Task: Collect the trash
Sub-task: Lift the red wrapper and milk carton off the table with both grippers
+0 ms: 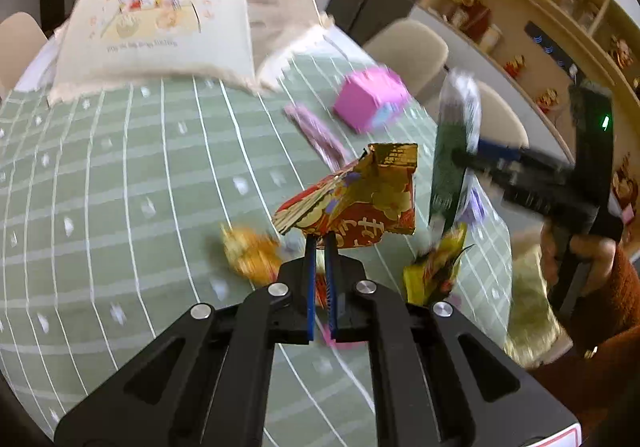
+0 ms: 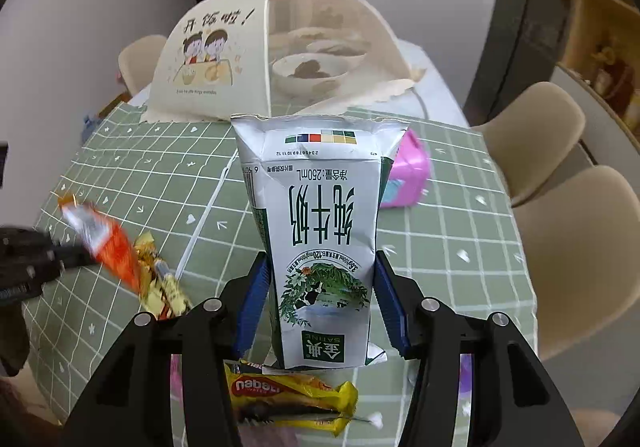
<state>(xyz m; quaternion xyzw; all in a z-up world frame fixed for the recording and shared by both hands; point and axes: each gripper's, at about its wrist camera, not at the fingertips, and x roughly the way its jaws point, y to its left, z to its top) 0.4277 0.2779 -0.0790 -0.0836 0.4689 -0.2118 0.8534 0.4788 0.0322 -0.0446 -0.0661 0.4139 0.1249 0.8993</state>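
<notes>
To clear the table, the left gripper (image 1: 319,243) clenched a crinkled red-and-gold foil wrapper (image 1: 352,199) while the right gripper (image 2: 320,287) grasped a crushed white-and-green milk carton (image 2: 320,231).

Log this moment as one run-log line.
left gripper: shut on red-gold wrapper | right gripper: shut on milk carton | yellow wafer wrapper: on table

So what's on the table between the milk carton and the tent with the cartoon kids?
Nothing: only bare green checked tablecloth lies between the milk carton and the food tent, in the right wrist view.
</notes>
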